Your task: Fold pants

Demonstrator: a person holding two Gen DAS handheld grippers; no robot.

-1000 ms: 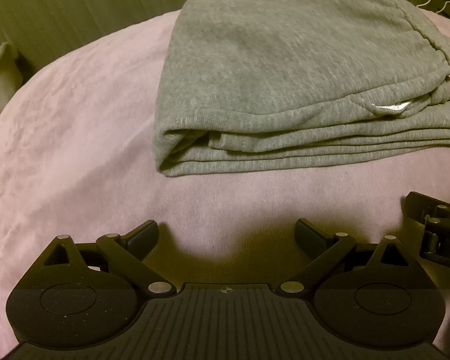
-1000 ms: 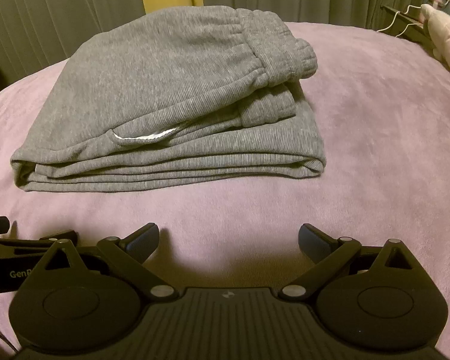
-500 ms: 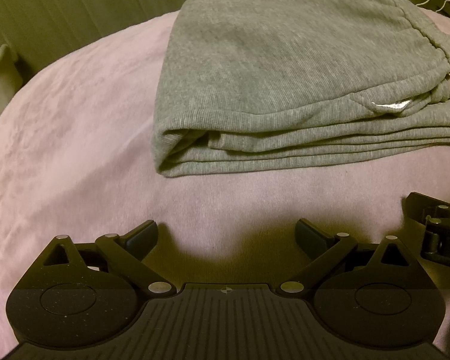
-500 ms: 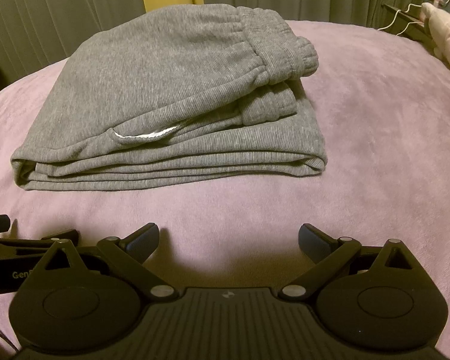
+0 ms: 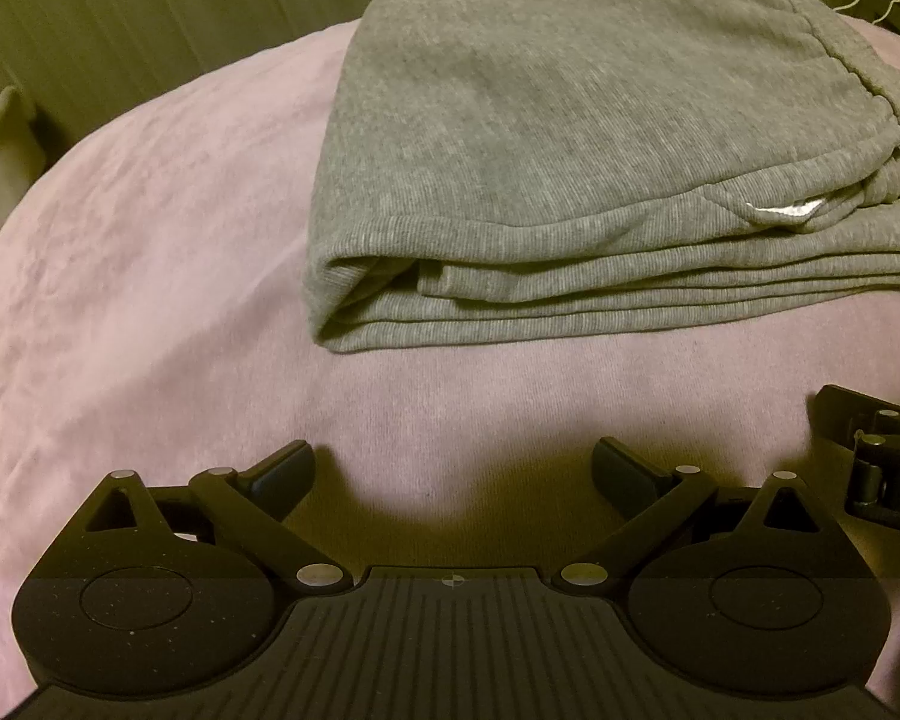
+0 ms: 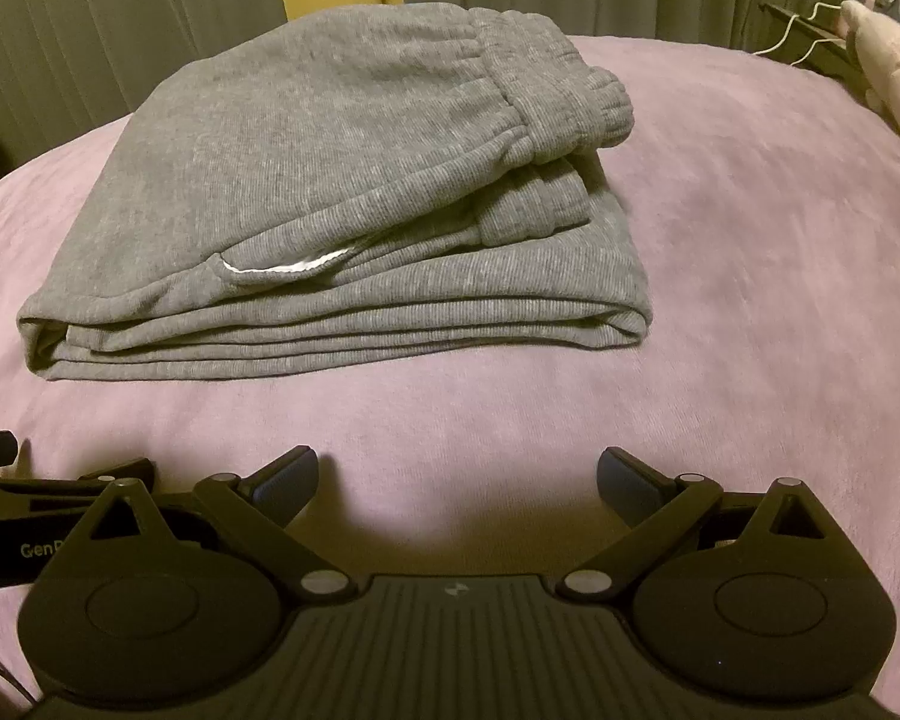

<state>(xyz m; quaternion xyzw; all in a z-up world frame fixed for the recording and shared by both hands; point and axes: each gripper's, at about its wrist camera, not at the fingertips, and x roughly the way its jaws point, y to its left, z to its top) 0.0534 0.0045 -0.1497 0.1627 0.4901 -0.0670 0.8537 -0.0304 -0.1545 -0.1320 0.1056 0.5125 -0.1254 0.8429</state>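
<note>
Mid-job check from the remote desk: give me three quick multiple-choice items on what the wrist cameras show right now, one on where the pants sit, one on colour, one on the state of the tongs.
1. Where do the pants lie?
A. On the pink bedspread, ahead of both tongs
B. Hanging from the curtain
C. Between the fingers of the right tongs

2. What colour are the pants?
A. Blue
B. Grey
C. Black

3. How do the left tongs and right tongs stand?
A. Both shut on cloth
B. Left shut, right open
C. Both open and holding nothing

Answers:
1. A, since the folded stack rests on the bedspread beyond the fingertips in both views.
2. B, the knit is grey, with a white pocket lining peeking out.
3. C, each pair of fingers is spread wide with only bedspread between them.
</note>
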